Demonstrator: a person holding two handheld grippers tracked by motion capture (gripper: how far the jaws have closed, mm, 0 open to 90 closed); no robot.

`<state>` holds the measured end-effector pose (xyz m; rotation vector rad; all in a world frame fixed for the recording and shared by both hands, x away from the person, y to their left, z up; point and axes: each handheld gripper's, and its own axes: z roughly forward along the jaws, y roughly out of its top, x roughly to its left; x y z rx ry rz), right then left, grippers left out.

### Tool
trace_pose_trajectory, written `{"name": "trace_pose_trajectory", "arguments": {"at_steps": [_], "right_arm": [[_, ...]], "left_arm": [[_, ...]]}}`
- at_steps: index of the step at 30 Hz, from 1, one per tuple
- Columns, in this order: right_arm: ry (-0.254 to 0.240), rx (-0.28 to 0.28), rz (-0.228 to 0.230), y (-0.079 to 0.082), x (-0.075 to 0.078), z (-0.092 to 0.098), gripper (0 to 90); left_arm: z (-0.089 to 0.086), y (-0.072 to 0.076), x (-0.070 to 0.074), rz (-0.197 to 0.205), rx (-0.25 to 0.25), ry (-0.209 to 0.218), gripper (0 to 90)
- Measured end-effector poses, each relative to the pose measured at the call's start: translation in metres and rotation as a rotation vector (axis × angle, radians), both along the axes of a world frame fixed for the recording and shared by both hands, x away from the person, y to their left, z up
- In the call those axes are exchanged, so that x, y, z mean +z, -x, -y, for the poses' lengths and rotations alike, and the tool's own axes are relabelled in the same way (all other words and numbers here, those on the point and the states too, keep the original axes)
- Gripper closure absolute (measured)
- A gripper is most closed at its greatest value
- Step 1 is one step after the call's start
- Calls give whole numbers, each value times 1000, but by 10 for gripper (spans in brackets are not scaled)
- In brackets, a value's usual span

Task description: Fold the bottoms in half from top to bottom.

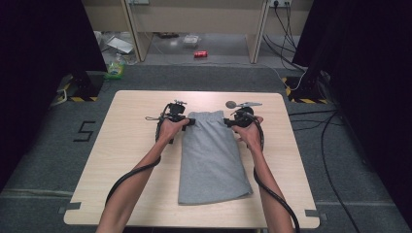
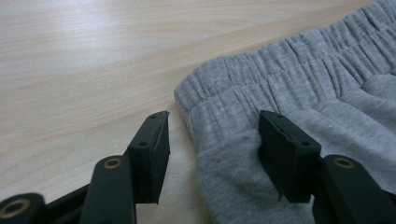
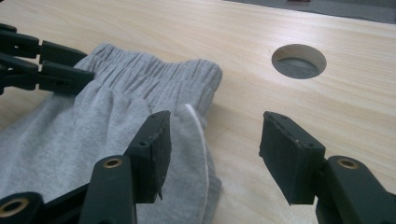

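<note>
Stood spread, the jaws of the left gripper (image 2: 212,154), straddling the near corner of the elastic waistband (image 2: 280,74) of the grey shorts (image 1: 212,160): one pad on bare wood outside the hem, the other resting on cloth inside it, nothing yet pinched. Stood spread likewise at the right gripper (image 3: 215,156), one pad over the cloth by a white side stripe (image 3: 198,135), the other over bare wood beyond the hem; no grip there either.

Lay between the two pairs of jaws, that waistband, running crosswise from one gripper to the other. Stretched away from it toward the person, the long axis of the shorts, folded into a narrow strip down the middle of the table (image 1: 131,160). Sat about equally near its own corner, each hand; judged the left a shade better seated over the hem. Seemed to turn on both pairs closing across the hem edge at once, the coming move.

Beyond the right jaws, a round cable hole (image 3: 299,61) in the pale wood. Farther out, grey carpet, black curtains at both sides, loose cables (image 1: 335,145), a red can (image 1: 200,54) on the floor beneath a bench.
</note>
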<state>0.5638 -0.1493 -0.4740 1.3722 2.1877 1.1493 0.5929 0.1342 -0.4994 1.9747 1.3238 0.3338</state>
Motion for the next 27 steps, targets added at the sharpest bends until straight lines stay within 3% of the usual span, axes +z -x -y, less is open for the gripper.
{"name": "trace_pose_trajectory", "arguments": {"at_steps": [10, 12, 27], "right_arm": [[-1, 14, -40, -16, -14, -14, 442], [32, 10, -54, -19, -16, -17, 443], [53, 13, -109, -30, -30, -18, 478]], "left_arm": [[1, 0, 0, 7, -8, 4, 465], [0, 1, -1, 7, -8, 8, 475], [0, 3, -4, 8, -12, 19, 522]]}}
